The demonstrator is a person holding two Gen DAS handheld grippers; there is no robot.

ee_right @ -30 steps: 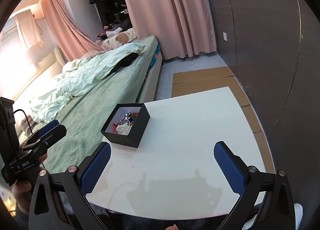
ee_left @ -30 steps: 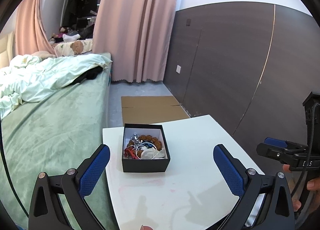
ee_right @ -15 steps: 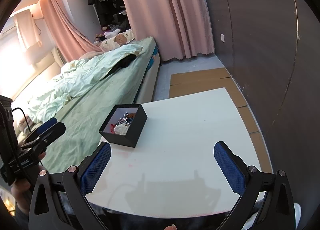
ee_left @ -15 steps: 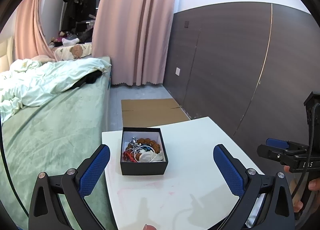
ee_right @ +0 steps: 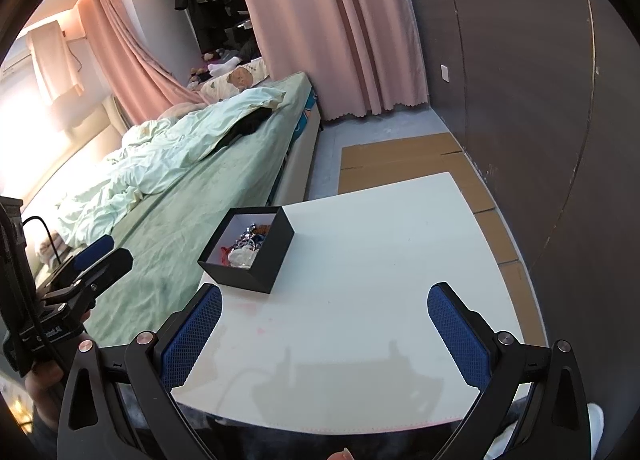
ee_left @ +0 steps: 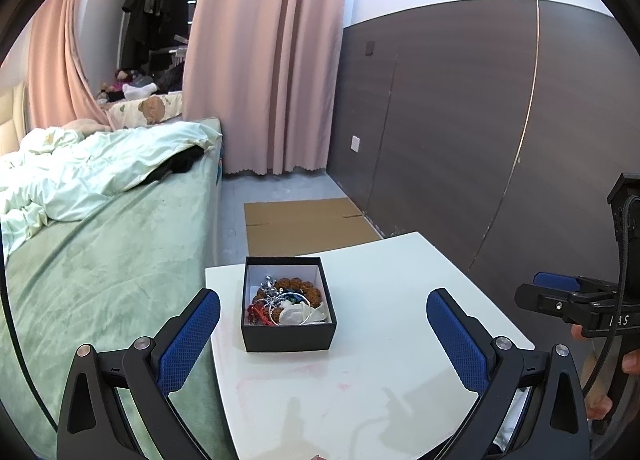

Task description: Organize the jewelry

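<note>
left wrist view: the left gripper (ee_left: pixel 323 334) hangs with fingers spread wide, empty; the black jewelry box (ee_left: pixel 287 303) sits on the white table (ee_left: pixel 400 280) just ahead between them. right wrist view: the right gripper (ee_right: pixel 325 330) gapes empty too, box (ee_right: pixel 249 250) ahead-left.

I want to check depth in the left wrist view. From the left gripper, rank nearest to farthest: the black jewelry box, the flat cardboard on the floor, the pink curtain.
From the left gripper:
1. Black jewelry box, straight ahead on the white table.
2. Flat cardboard, on the floor beyond the table's far edge.
3. Pink curtain, hanging at the far end of the room.
</note>
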